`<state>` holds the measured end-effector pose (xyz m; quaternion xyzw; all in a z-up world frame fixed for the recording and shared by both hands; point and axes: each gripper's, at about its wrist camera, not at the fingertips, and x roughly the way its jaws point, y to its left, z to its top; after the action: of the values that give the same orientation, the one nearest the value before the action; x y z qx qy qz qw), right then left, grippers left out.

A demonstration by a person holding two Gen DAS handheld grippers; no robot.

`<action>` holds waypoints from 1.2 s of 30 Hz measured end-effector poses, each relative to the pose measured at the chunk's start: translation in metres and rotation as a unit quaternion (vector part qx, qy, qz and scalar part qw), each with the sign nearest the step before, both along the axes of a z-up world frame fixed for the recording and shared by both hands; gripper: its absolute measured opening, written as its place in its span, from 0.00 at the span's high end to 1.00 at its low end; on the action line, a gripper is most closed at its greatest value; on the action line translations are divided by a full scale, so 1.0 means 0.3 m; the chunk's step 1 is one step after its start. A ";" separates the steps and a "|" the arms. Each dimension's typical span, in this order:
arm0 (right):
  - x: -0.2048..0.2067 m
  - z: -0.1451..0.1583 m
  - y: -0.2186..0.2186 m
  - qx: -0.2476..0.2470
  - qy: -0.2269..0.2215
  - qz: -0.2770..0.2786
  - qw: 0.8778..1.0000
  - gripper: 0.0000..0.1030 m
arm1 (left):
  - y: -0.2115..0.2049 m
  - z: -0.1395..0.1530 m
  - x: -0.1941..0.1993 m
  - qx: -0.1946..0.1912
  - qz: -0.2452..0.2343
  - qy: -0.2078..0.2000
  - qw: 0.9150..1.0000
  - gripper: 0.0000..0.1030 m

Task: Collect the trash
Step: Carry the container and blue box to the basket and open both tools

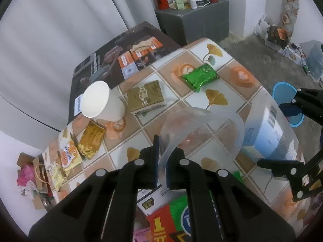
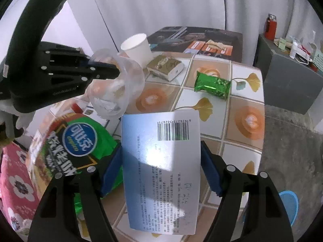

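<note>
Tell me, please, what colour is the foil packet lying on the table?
Shiny green foil packet, clearest in the left wrist view.

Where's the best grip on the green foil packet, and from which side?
Grip the green foil packet across its short width at mid-body, coming from above. It lies flat on the table with bare cloth on all sides, and the puffed middle should seat better than the thin crimped ends. Both claws are occupied: left claw on the clear tub, right claw on the blue box.

I'm gripping a blue-white barcode box [image 2: 161,167] in my right gripper [image 2: 161,171]. At 10 o'clock, my left gripper [image 2: 119,70] is pinching a clear plastic cup [image 2: 117,88]; a green wrapper [image 2: 212,85] is lying at 1 o'clock.
</note>
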<state>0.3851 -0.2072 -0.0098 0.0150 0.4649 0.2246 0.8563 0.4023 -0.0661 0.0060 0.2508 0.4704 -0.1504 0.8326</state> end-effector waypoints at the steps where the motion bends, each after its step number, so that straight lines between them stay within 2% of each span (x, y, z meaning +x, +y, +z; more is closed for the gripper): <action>1: -0.006 0.010 -0.005 0.002 -0.002 -0.001 1.000 0.31 | -0.002 0.014 -0.009 0.000 0.000 -0.003 1.000 0.96; 7: -0.082 0.105 -0.058 0.008 -0.027 -0.014 1.000 0.31 | -0.029 0.095 -0.067 0.000 -0.005 -0.022 1.000 0.96; 11: -0.146 0.166 -0.111 0.000 -0.040 -0.023 0.999 0.31 | -0.069 0.148 -0.103 -0.015 -0.011 -0.032 0.999 0.96; 16: -0.251 0.228 -0.219 -0.001 -0.056 -0.048 0.997 0.31 | -0.173 0.181 -0.165 -0.028 -0.034 -0.034 0.998 0.96; 23: -0.406 0.244 -0.455 0.001 -0.054 -0.115 0.992 0.31 | -0.363 0.189 -0.230 -0.083 -0.062 -0.010 0.995 0.96; 29: -0.537 0.216 -0.732 0.000 -0.045 -0.214 0.976 0.31 | -0.632 0.112 -0.280 -0.134 -0.092 0.058 0.985 0.96; 32: -0.583 0.171 -0.878 0.007 -0.037 -0.270 0.962 0.31 | -0.765 0.052 -0.314 -0.132 -0.110 0.080 0.982 0.96; 36: -0.630 0.067 -1.068 0.059 -0.014 -0.338 0.939 0.31 | -0.994 -0.072 -0.376 -0.125 -0.133 0.119 0.976 0.96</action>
<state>0.1961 -0.5275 0.0102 0.2189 0.4062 -0.0512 0.8857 0.2896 -0.3643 -0.0157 0.1855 0.5058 -0.3463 0.7680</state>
